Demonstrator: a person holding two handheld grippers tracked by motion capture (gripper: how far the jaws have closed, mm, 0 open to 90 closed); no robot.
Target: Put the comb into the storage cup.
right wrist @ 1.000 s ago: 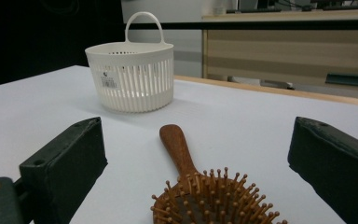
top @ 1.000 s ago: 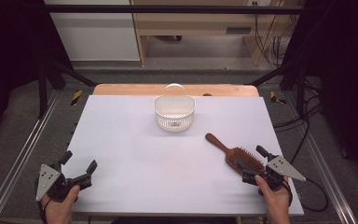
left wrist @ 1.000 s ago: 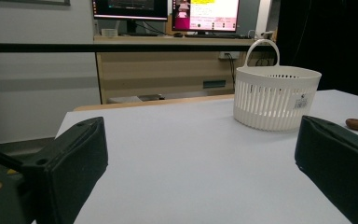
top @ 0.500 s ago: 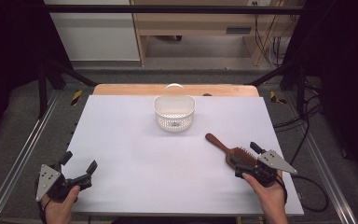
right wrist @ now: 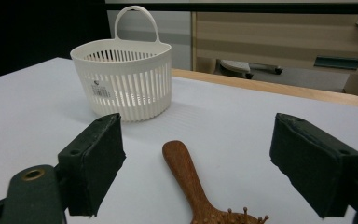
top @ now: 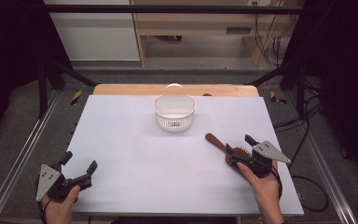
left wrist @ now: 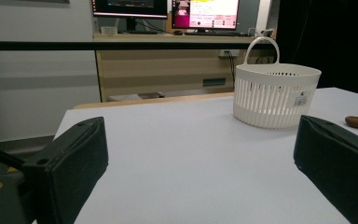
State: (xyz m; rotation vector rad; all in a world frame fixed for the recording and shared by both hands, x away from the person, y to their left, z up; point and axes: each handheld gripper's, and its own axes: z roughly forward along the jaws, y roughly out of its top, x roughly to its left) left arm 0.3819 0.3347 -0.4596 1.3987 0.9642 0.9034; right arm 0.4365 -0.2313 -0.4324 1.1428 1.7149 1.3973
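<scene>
Over hairbrush, right gripper now closing

Layout of my workspace. The basket stands on the table at its far middle, handle toward the far edge. The hairbrush lies on the table to the basket's near right, well apart from it, handle pointing toward the basket. My right gripper sits over the brush head, which lies between its fingers. My left gripper rests at the near left corner, well apart from both.
</scene>
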